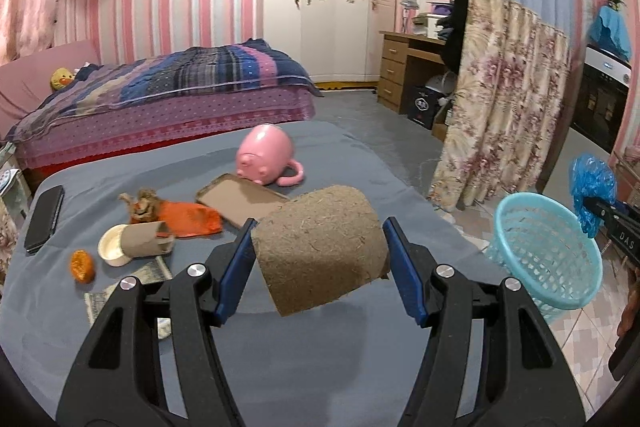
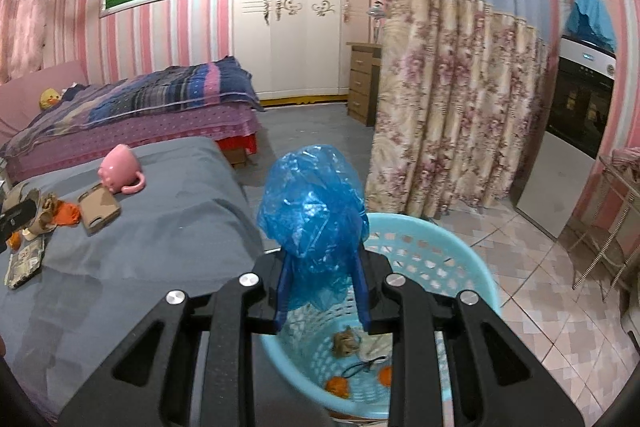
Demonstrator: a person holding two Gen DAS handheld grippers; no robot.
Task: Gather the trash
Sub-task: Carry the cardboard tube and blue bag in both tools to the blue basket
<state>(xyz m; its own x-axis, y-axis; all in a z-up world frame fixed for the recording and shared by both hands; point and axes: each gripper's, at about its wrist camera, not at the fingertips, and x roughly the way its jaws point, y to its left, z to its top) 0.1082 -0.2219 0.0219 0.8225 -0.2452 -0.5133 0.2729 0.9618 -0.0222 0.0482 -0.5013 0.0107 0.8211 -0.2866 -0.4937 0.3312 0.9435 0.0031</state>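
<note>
My left gripper (image 1: pixel 320 243) is shut on a curved piece of brown fibre cardboard (image 1: pixel 320 247), held above the grey-covered table (image 1: pixel 280 367). My right gripper (image 2: pixel 322 267) is shut on a crumpled blue plastic bag (image 2: pixel 312 211), right over the light blue basket (image 2: pixel 420 239); the same bag (image 1: pixel 592 187) shows at the right edge of the left wrist view, above the basket (image 1: pixel 548 259). Inside the basket lie orange peels (image 2: pixel 338 385) and crumpled paper (image 2: pixel 346 343). On the table remain a cardboard tube (image 1: pixel 146 239), an orange wrapper (image 1: pixel 192 219) and an orange peel (image 1: pixel 82 265).
A pink mug (image 1: pixel 266 155) lies on its side beside a brown phone case (image 1: pixel 240 203). A black phone (image 1: pixel 44 219) and a white lid (image 1: pixel 112 247) are also on the table. A floral curtain (image 2: pixel 452 99) hangs behind the basket; a bed (image 1: pixel 160 99) stands beyond.
</note>
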